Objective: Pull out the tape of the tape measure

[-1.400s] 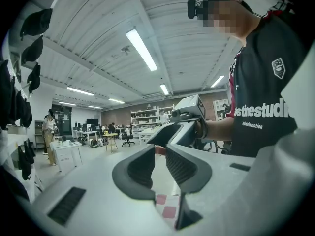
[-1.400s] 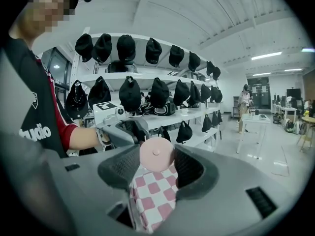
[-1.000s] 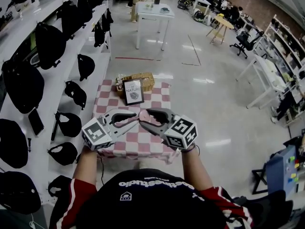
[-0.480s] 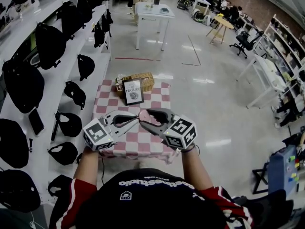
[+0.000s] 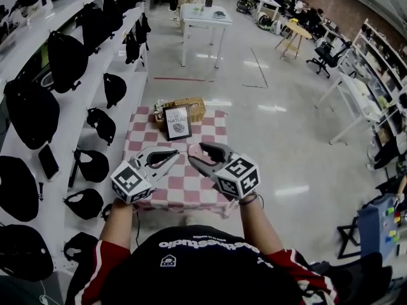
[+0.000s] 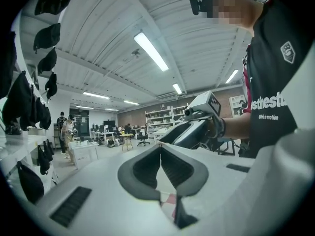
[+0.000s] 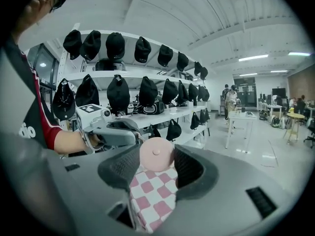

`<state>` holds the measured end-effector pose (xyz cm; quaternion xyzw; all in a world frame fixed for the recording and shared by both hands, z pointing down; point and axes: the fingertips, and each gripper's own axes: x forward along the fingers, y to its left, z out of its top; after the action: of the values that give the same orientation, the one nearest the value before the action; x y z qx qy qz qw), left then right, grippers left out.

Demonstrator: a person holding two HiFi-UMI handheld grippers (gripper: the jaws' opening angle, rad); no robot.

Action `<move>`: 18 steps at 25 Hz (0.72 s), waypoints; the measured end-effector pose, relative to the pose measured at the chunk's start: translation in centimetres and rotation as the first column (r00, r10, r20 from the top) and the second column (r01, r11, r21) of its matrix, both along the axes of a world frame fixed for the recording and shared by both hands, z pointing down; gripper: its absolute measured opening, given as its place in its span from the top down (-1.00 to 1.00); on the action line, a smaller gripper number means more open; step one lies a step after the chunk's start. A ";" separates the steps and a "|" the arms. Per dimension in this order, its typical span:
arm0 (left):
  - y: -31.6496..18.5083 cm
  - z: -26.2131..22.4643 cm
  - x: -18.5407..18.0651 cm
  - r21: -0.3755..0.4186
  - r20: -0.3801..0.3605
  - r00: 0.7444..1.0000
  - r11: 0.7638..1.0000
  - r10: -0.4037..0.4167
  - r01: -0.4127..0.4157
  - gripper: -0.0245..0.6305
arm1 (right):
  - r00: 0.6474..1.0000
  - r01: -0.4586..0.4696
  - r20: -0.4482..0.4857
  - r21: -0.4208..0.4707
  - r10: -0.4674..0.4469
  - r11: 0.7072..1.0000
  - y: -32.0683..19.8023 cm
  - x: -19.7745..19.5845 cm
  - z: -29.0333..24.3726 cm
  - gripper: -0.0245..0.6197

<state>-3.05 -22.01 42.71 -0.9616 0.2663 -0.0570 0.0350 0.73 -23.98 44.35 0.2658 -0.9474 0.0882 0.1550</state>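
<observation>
right gripper point(image 7: 157, 150): jaws spread wide, pinching the round pink tape measure point(image 7: 155, 156) by its rim (flat face toward the camera) | left gripper point(image 6: 160, 147): jaws pressed together at the tips | both above the checked tablecloth point(image 5: 184, 194), tips near each other | framed picture point(image 5: 178, 122) and wicker basket point(image 5: 193, 105) at the far end

A small table point(image 5: 220, 134) stands on the glossy grey floor point(image 5: 273, 151), close beside the wall shelves. A pink-and-white checked cloth point(image 5: 186, 193) covers its whole top and hangs over the edges; the right gripper view shows the same cloth point(image 7: 153, 196) from close up. At the far end sits a wicker basket point(image 5: 193, 104). A black-framed picture point(image 5: 178, 122) stands in front of it, tilted back. Just left of the basket lies something small and pale point(image 5: 159, 110), too small to identify.
</observation>
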 end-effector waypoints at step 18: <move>-4.9 -1.4 -15.8 -0.099 -0.213 0.783 0.810 -0.585 0.578 0.90 | 0.901 -0.427 0.078 -0.011 0.427 0.904 -5.0 10.7 -1.6 0.24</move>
<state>-18.83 -26.87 41.36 -0.8329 0.5508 0.0446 -0.0293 11.44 -28.99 42.78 0.4637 -0.8718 0.1272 0.0939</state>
